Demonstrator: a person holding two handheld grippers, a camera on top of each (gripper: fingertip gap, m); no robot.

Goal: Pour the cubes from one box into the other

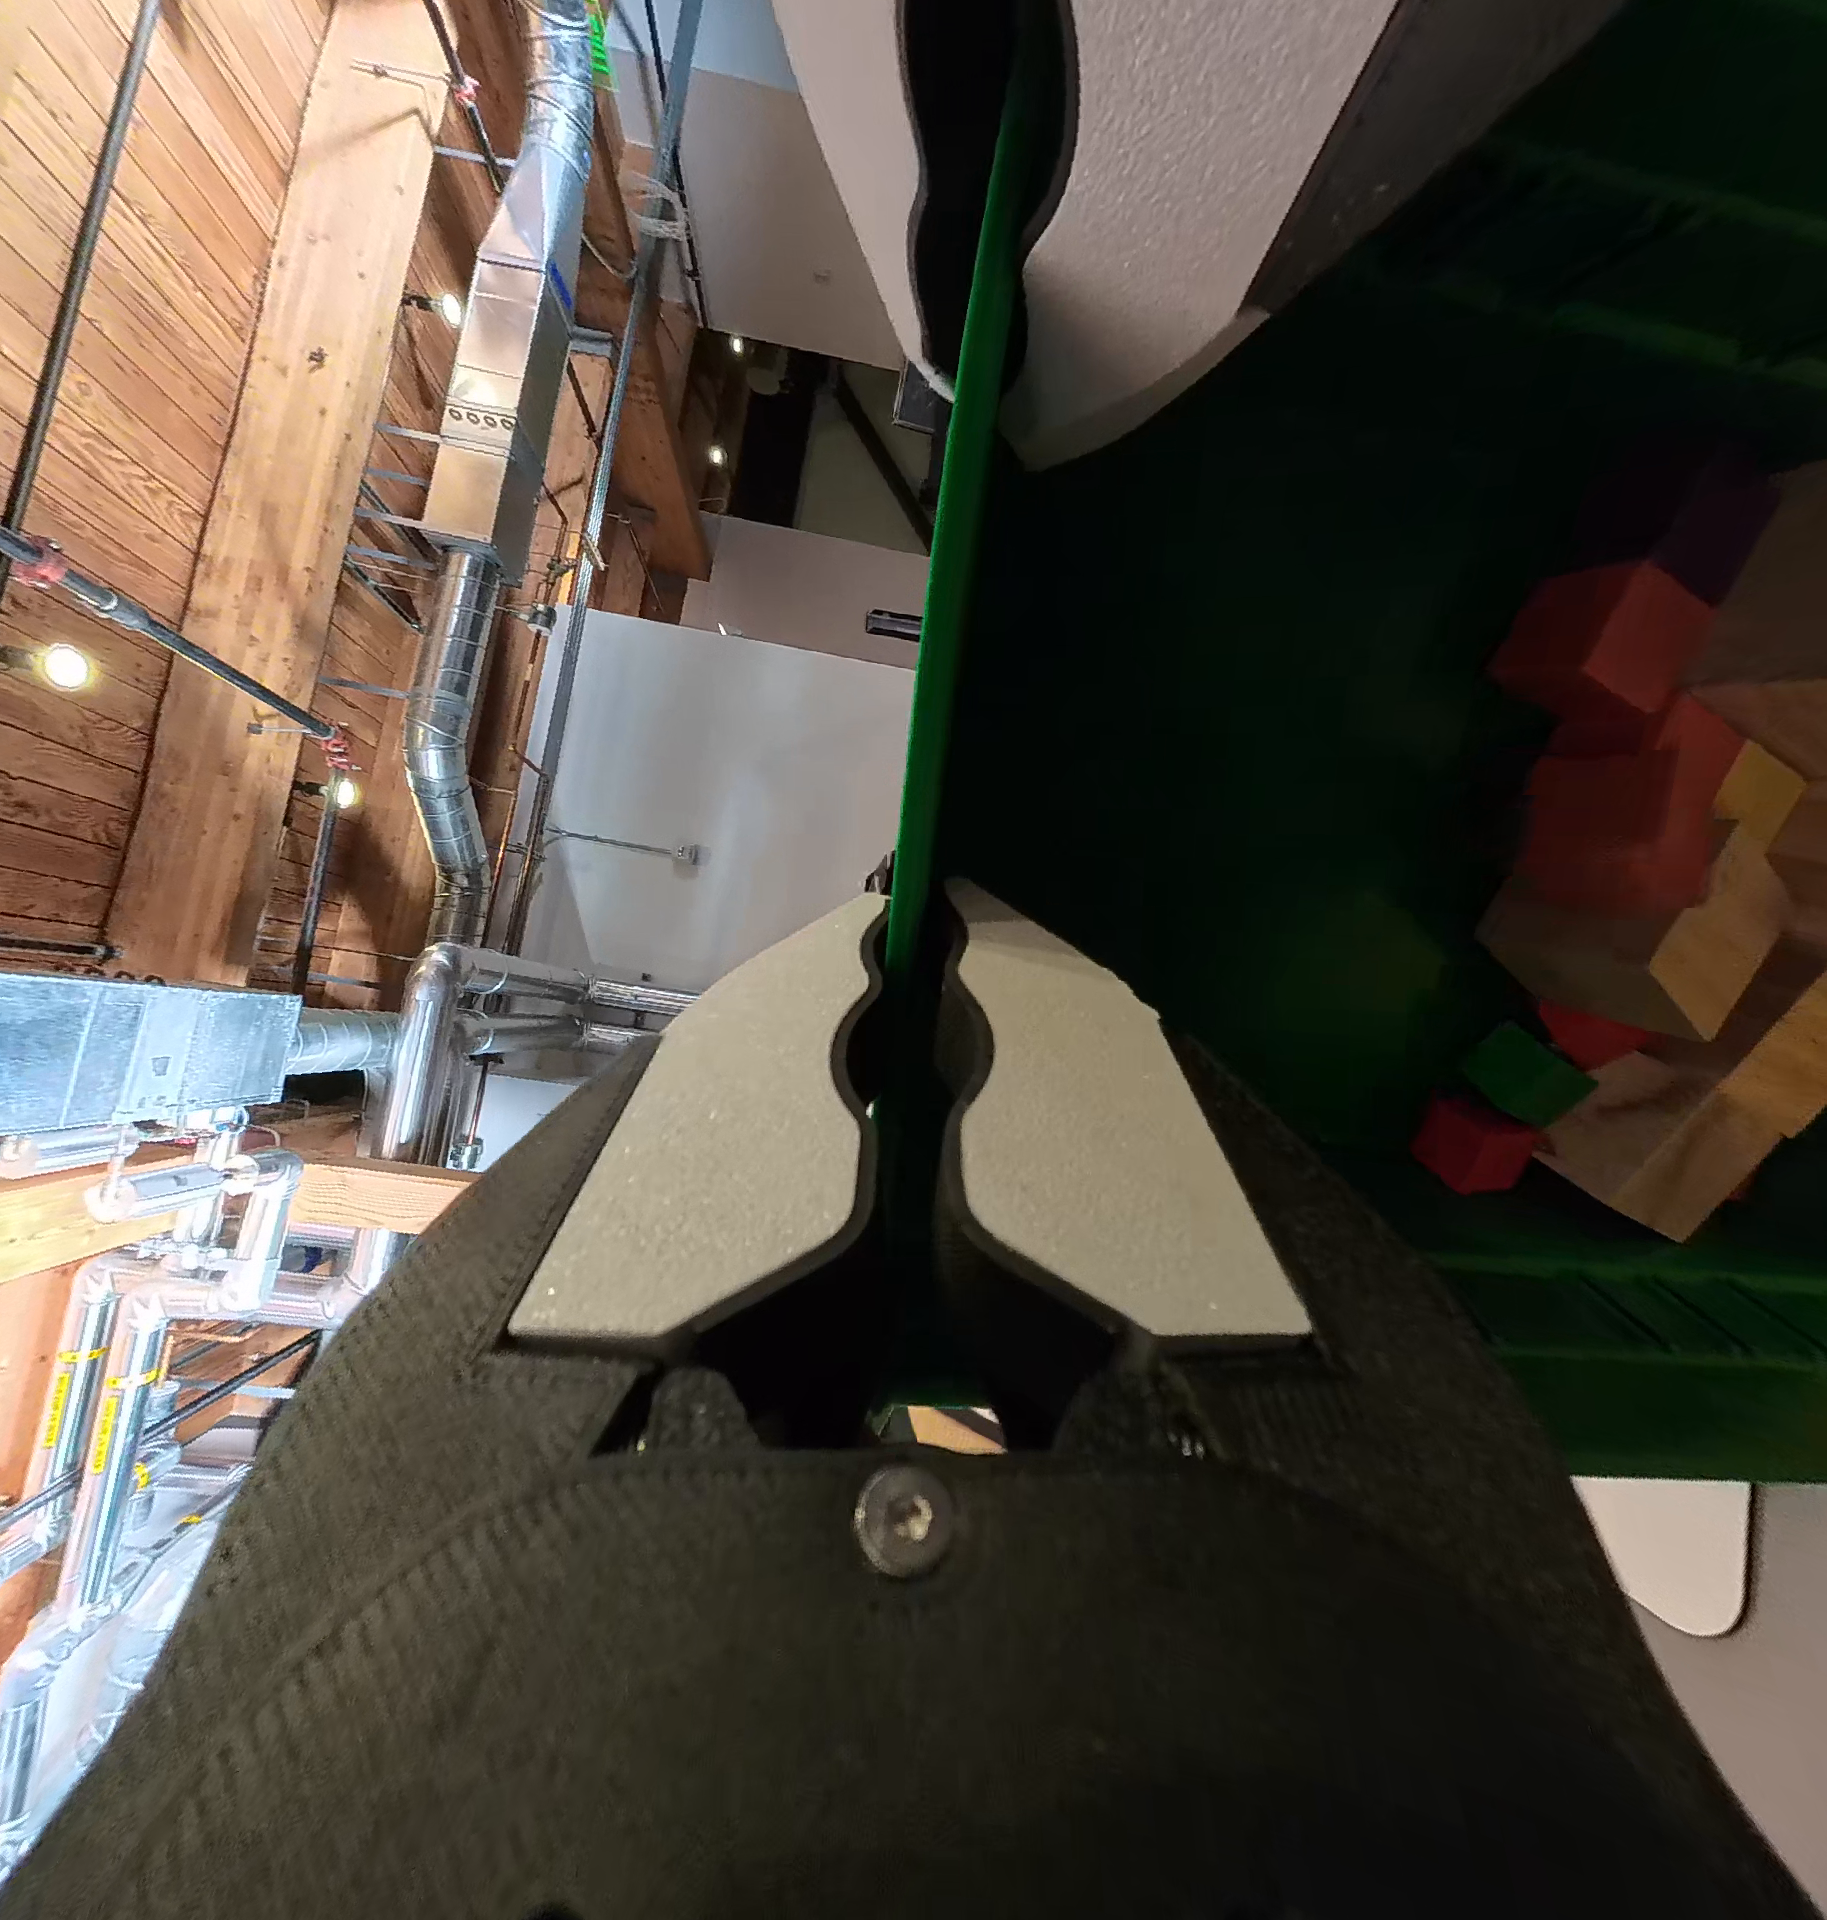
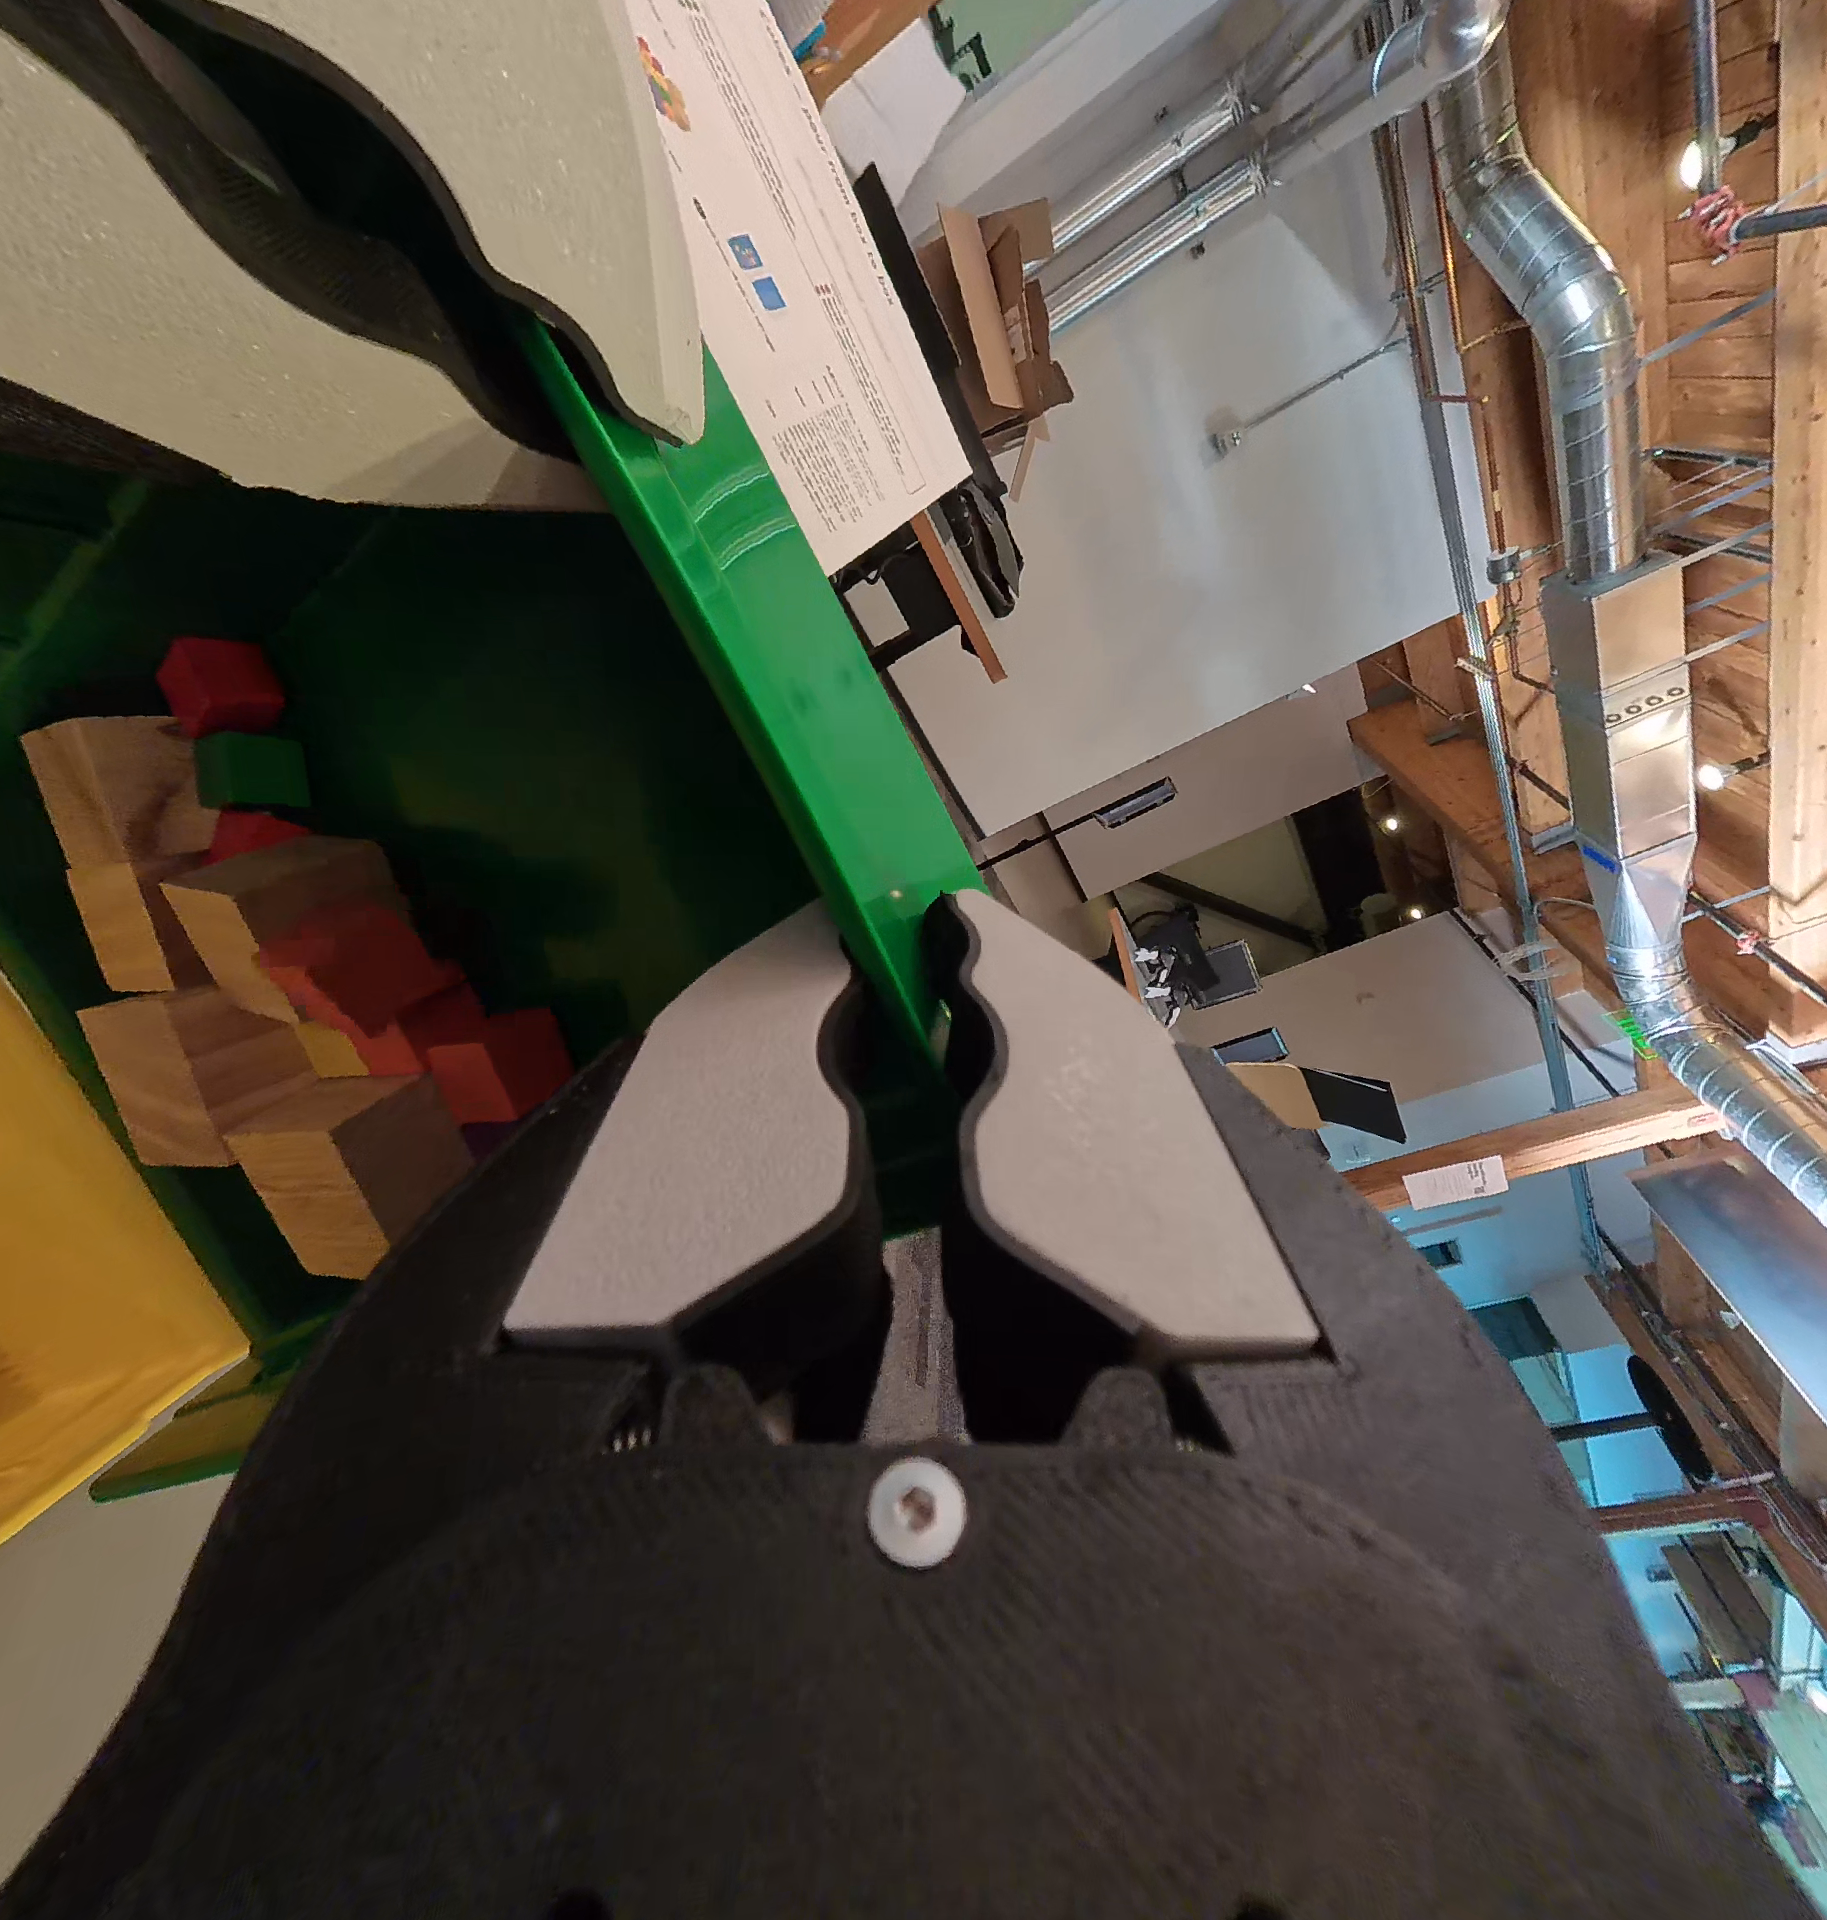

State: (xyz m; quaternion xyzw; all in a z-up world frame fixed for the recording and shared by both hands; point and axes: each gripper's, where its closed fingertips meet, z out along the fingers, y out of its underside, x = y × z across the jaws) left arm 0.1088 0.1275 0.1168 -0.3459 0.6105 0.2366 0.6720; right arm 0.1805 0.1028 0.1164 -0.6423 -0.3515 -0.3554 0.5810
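Both grippers are clamped on the same wall of the green box (image 2: 784, 665), from opposite ends. The left gripper (image 1: 914, 935) has its grey fingers (image 1: 743, 1132) closed on the thin green wall edge, which runs straight up between them; the box interior sits to the right of the fingers in that view, dark and shaded. The right gripper (image 2: 935, 935) is likewise pinched on the wall, one finger inside the box and one outside, with the interior to its left. Each view also shows the other gripper's fingers gripping the far end of that wall at top. The box is tipped hard over, both cameras pointing toward the wooden ceiling (image 1: 213, 416) and ducts (image 2: 1574, 312). The cubes (image 2: 265, 987) are piled against one side of the box interior: mostly plain wood blocks of mixed sizes, plus smaller red, green, yellow and purple ones. The yellow box (image 2: 47, 1247) lies just beside the green box's edge, at left in the right wrist view. A printed sheet (image 2: 836, 312) shows beyond the green box.
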